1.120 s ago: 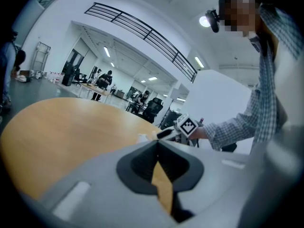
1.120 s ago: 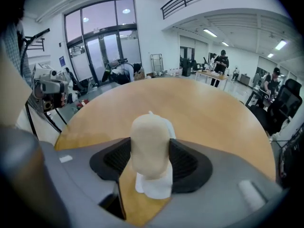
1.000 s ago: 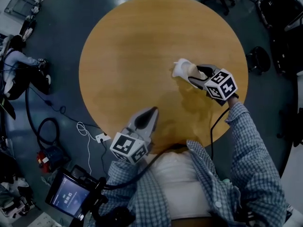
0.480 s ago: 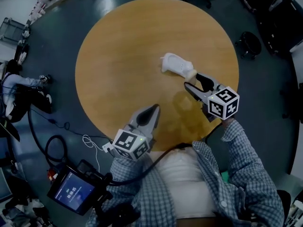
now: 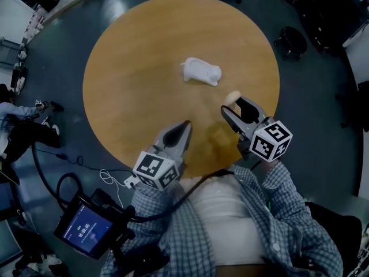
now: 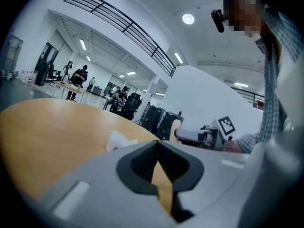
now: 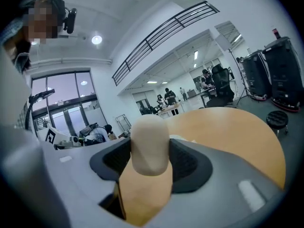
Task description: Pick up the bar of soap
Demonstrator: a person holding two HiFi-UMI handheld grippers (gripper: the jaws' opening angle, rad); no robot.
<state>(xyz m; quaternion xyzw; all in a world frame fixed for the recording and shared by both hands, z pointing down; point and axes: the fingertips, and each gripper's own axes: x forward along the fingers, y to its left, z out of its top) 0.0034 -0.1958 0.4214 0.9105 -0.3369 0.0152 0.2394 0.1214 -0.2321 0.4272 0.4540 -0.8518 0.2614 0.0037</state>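
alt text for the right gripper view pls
The right claw grips a pale beige bar of soap upright between its jaws, over a round wooden table. Behind is a bright hall with distant people at desks.

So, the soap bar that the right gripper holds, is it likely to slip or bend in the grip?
The bar of soap is probably stiff: it shows an even, rounded shape between the jaws of the right gripper, with no dent. Its smooth, curved sides may make it slippery, and one end sticks out past the jaws, so it could squirt out.
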